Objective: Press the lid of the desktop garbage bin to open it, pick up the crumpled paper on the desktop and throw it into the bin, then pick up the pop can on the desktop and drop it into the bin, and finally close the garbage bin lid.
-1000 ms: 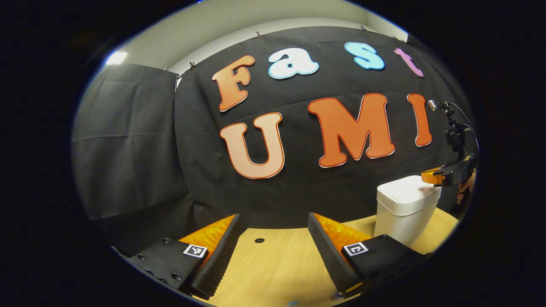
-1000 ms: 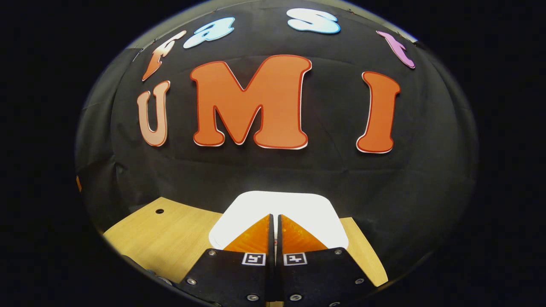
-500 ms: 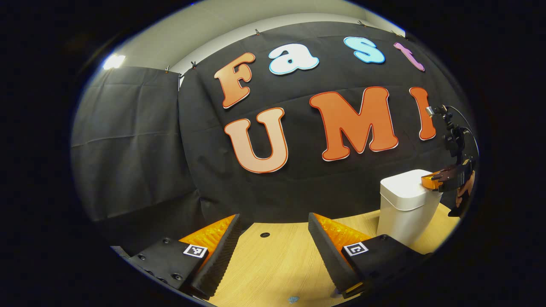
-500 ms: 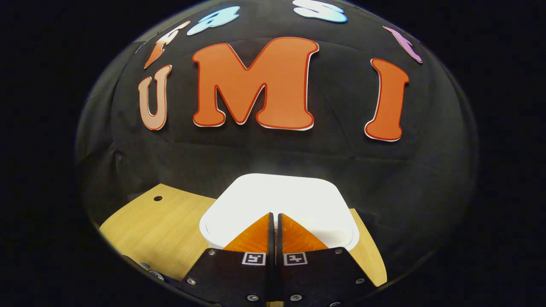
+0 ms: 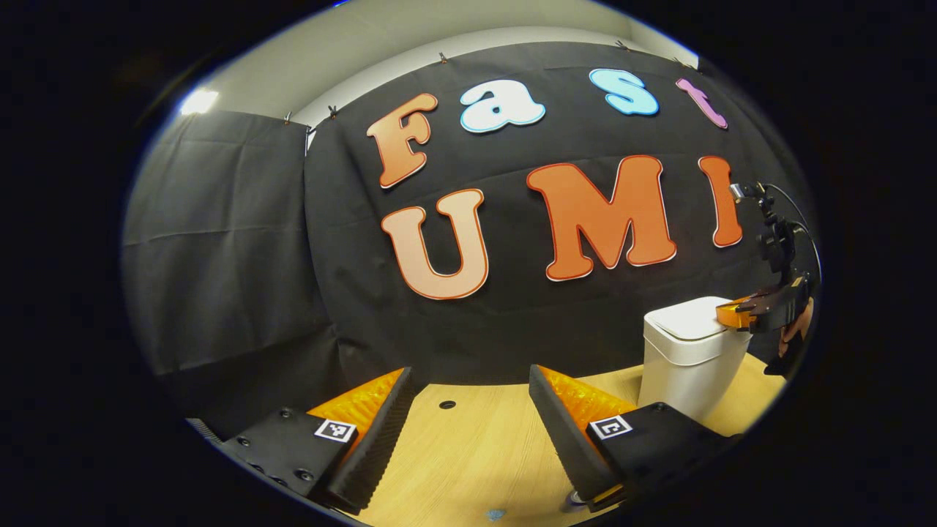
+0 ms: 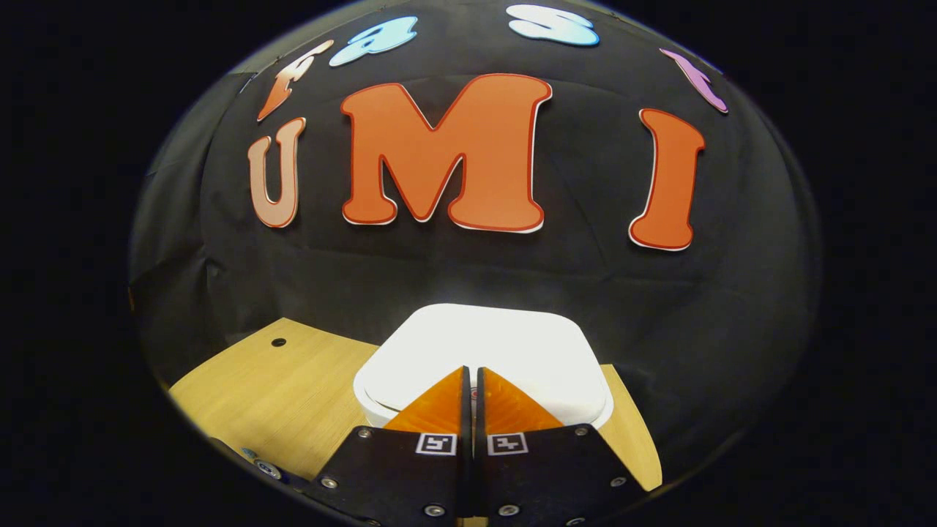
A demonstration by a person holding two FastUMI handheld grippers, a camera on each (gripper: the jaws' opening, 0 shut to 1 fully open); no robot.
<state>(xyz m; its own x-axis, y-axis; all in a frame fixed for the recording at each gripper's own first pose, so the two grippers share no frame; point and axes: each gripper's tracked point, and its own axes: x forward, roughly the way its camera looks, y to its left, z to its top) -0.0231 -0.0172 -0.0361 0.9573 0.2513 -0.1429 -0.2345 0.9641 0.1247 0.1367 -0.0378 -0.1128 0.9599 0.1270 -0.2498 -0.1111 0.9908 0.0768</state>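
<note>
Bin: the white, rounded-square plastic desktop garbage bin (image 5: 692, 359) stands on the pale wooden desktop (image 5: 476, 454), close in front of the black cloth booth wall (image 5: 234, 241).
Lid: the bin's flat white lid (image 6: 487, 351) looks slightly raised off the body, with a thin dark seam under its near edge in the right gripper view; I judge the latch has just let go, but the lid is not swung open.
Right gripper: the right gripper (image 6: 471, 384) has its two fingers pressed together with nothing between them, their tips resting at the near edge of the lid. In the left gripper view it (image 5: 736, 313) sits at the bin's right top edge, a hand (image 5: 794, 329) behind it.
Left gripper: the left gripper (image 5: 468, 410) has its fingers spread wide apart and empty, low over the desktop to the left of the bin and well apart from it.
Other marks: a small dark hole (image 5: 446, 404) in the desktop lies left of the bin.
Paper and can: I cannot place the crumpled paper or the pop can from here.
Handling: the bin looks light, stiff and smooth-walled, so a hard sideways push could slide or tip it. The lid probably wants a short, straight downward press near its front edge, not a grip.
</note>
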